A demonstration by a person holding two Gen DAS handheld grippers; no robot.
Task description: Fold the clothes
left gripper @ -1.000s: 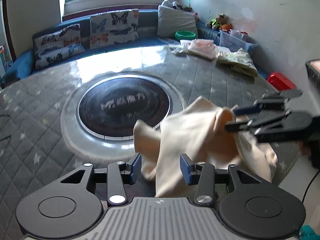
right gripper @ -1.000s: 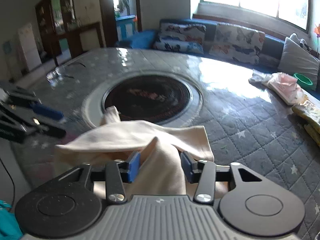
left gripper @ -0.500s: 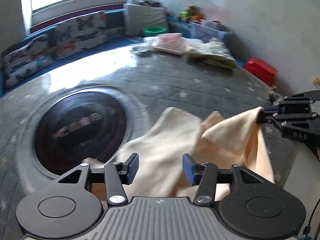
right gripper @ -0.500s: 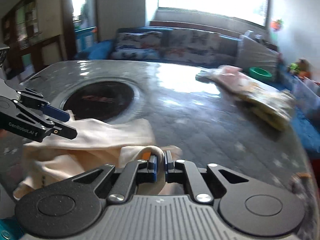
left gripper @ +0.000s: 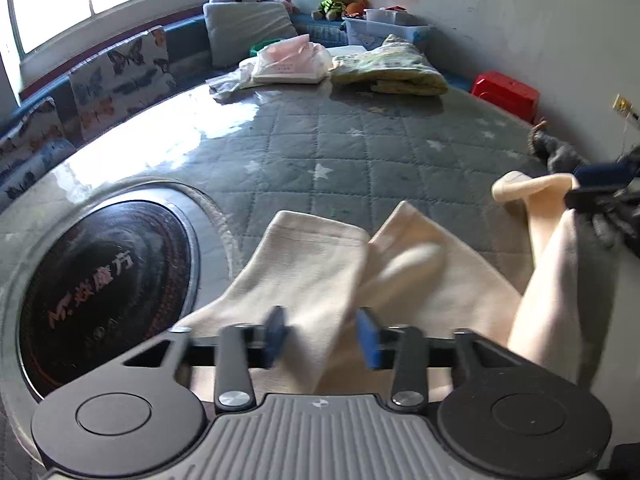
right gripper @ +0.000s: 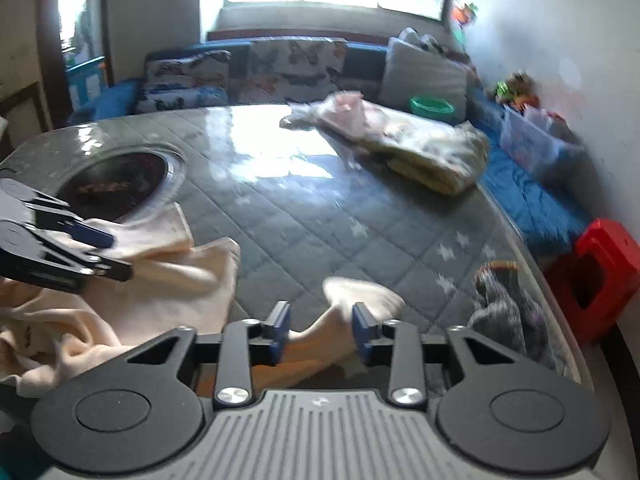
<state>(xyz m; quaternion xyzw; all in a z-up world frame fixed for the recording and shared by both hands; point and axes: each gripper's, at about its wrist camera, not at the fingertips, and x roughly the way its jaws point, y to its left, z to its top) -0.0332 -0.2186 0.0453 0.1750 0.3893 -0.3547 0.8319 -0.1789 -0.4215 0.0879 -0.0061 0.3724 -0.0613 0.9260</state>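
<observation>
A cream garment point(left gripper: 320, 272) lies crumpled on the grey quilted table near its front edge. My left gripper point(left gripper: 322, 338) is open, with a fold of the garment lying between its blue pads. My right gripper point(right gripper: 320, 330) is open too, with one end of the garment point(right gripper: 360, 292) lying loose between its fingers. In the left wrist view the right gripper point(left gripper: 600, 184) shows at the right edge by a raised end of the cloth. In the right wrist view the left gripper point(right gripper: 60, 248) shows over the garment's left part point(right gripper: 160, 272).
A round black hotplate point(left gripper: 100, 280) sits in the table to the left. Folded clothes point(left gripper: 388, 72) and a pink bag point(left gripper: 288, 60) lie at the table's far side. A grey knit item point(right gripper: 504, 312) lies at the right edge. A red stool point(right gripper: 600, 272) stands beyond it.
My right gripper was shut on the cloth half a second ago and has opened. Both grippers have swung to the right, and the garment's right end has dropped towards the table.
</observation>
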